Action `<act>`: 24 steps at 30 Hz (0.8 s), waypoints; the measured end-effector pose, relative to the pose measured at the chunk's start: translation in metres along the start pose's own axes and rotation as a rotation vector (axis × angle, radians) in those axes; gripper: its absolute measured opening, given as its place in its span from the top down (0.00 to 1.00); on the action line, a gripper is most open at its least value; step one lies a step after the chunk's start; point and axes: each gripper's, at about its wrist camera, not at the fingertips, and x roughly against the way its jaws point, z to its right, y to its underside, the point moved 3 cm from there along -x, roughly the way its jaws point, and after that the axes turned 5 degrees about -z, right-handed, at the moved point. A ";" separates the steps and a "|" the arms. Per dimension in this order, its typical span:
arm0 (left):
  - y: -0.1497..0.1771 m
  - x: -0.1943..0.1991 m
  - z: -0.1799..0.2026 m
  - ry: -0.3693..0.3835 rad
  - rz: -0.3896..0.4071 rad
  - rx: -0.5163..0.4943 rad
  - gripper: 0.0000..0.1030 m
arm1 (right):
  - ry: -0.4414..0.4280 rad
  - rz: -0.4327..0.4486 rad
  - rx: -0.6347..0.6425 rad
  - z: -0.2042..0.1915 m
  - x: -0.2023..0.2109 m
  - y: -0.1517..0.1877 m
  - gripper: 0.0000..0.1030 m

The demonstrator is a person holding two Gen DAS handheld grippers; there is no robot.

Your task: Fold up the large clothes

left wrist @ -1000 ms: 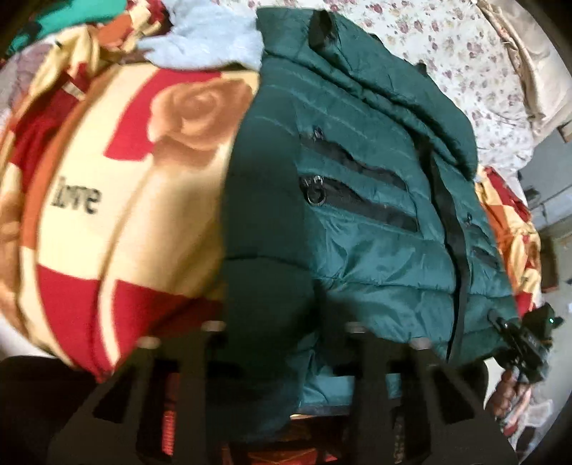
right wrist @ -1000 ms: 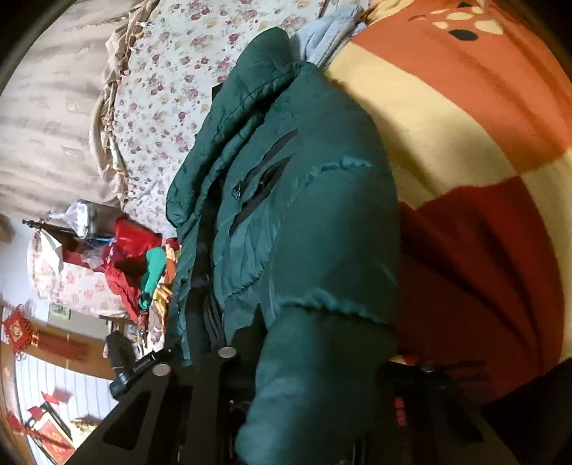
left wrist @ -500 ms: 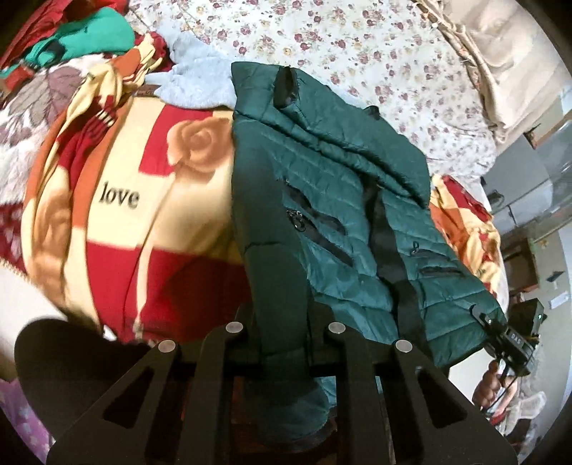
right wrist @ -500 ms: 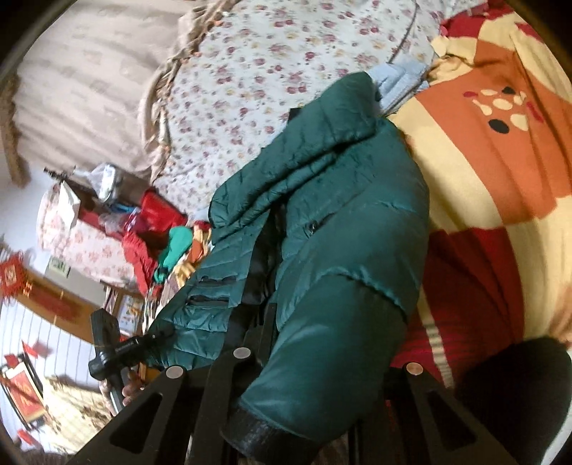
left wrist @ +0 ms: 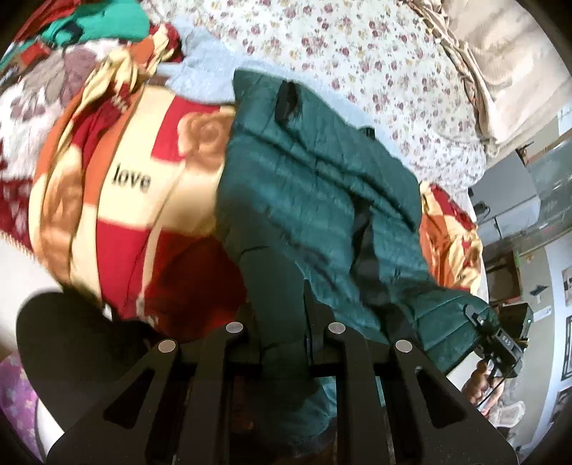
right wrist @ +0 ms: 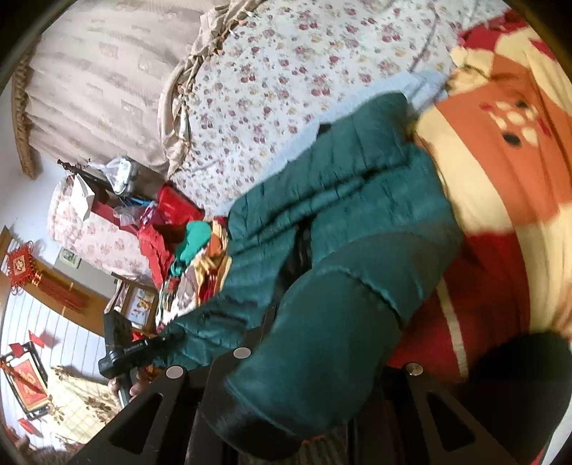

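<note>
One green puffer jacket (left wrist: 321, 200) lies across the bed, near edge lifted off the blanket at both ends. Left gripper (left wrist: 282, 322) is clenched on a dark green fold at the near left; right gripper (right wrist: 314, 361) pinches a sleeve w/ black cuff, which drapes over its fingers and hides them. Under the jacket: red/cream/orange blanket (left wrist: 125, 200) w/ "love" printed, to the left. Far side: floral sheet (left wrist: 357, 46), light blue cloth (left wrist: 200, 75) by the collar. Far left, clothes pile (left wrist: 100, 25). Right of bed, cluttered room.
</note>
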 end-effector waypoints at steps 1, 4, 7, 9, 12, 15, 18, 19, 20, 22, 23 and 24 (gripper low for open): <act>-0.008 0.001 0.003 -0.008 0.013 -0.002 0.87 | 0.005 0.010 0.005 -0.003 -0.003 -0.011 0.86; -0.039 0.001 0.011 -0.016 0.052 0.007 0.87 | 0.015 0.039 0.018 -0.010 -0.011 -0.042 0.86; -0.073 -0.002 0.018 -0.039 0.083 0.009 0.87 | 0.028 0.070 0.014 -0.011 -0.019 -0.076 0.86; -0.097 -0.006 0.024 -0.060 0.104 0.004 0.87 | 0.041 0.092 -0.002 -0.009 -0.024 -0.099 0.86; -0.131 -0.019 0.033 -0.105 0.117 -0.005 0.87 | 0.069 0.121 -0.023 -0.003 -0.036 -0.134 0.86; -0.166 -0.038 0.041 -0.181 0.126 -0.032 0.87 | 0.106 0.128 -0.041 0.004 -0.055 -0.166 0.86; -0.198 -0.057 0.041 -0.232 0.134 -0.030 0.87 | 0.151 0.138 -0.054 0.015 -0.076 -0.199 0.86; -0.208 -0.064 0.040 -0.237 0.134 -0.023 0.87 | 0.163 0.141 -0.056 0.018 -0.082 -0.208 0.86; -0.219 -0.072 0.038 -0.239 0.131 -0.014 0.87 | 0.174 0.141 -0.060 0.022 -0.090 -0.217 0.86; -0.237 -0.089 0.033 -0.247 0.118 0.005 0.87 | 0.209 0.130 -0.072 0.032 -0.109 -0.235 0.86; -0.246 -0.100 0.031 -0.258 0.110 0.010 0.87 | 0.231 0.122 -0.077 0.037 -0.119 -0.242 0.86; -0.251 -0.108 0.030 -0.270 0.105 0.009 0.86 | 0.251 0.114 -0.079 0.041 -0.127 -0.248 0.86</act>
